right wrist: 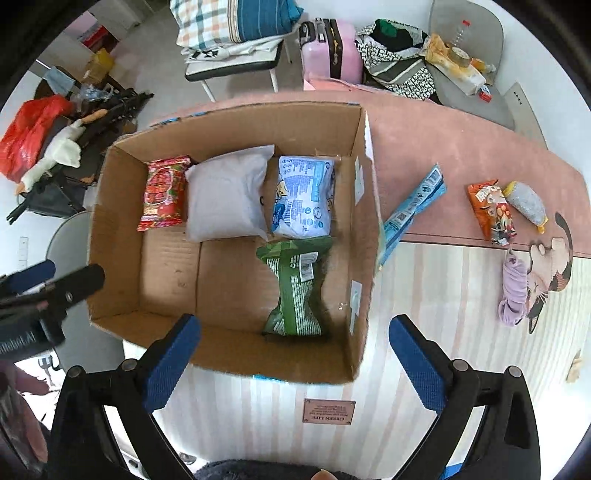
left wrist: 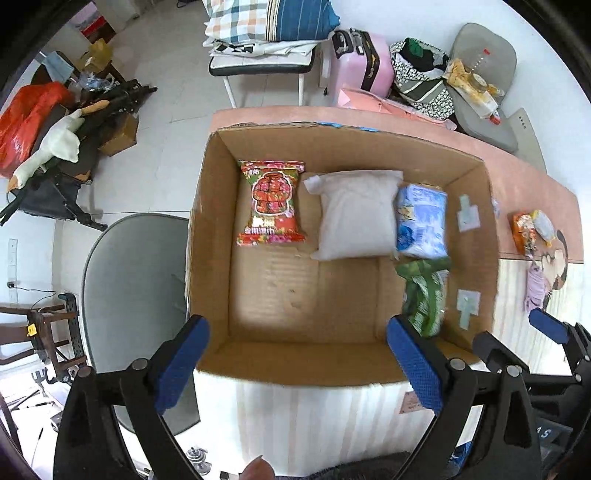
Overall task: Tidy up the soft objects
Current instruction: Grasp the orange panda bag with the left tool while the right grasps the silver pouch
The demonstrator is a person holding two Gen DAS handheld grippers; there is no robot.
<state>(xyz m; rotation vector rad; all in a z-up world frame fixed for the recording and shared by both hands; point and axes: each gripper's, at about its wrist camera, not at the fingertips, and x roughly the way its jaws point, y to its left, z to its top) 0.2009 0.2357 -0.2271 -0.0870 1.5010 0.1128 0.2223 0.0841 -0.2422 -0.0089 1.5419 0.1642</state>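
Note:
An open cardboard box (left wrist: 210,236) (right wrist: 110,236) stands on the table. In it lie a red pack (left wrist: 271,203) (right wrist: 162,192), a white pillow pack (left wrist: 354,214) (right wrist: 227,192), a blue-white pack (left wrist: 421,221) (right wrist: 303,195) and a green pack (left wrist: 424,295) (right wrist: 295,288). On the table to the right lie an orange snack pack (right wrist: 489,210), a grey pouch (right wrist: 526,201), a purple cloth bundle (right wrist: 511,291) and a blue flat pack (right wrist: 410,214) leaning on the box. My left gripper (left wrist: 295,350) is open and empty over the box's near edge. My right gripper (right wrist: 295,354) is open and empty above the box's near right corner.
A grey round chair (left wrist: 129,295) stands left of the table. Behind are a chair with folded bedding (right wrist: 236,26), a pink suitcase (right wrist: 328,48), bags (right wrist: 399,62) and a goose toy (right wrist: 55,155) on clutter at the left.

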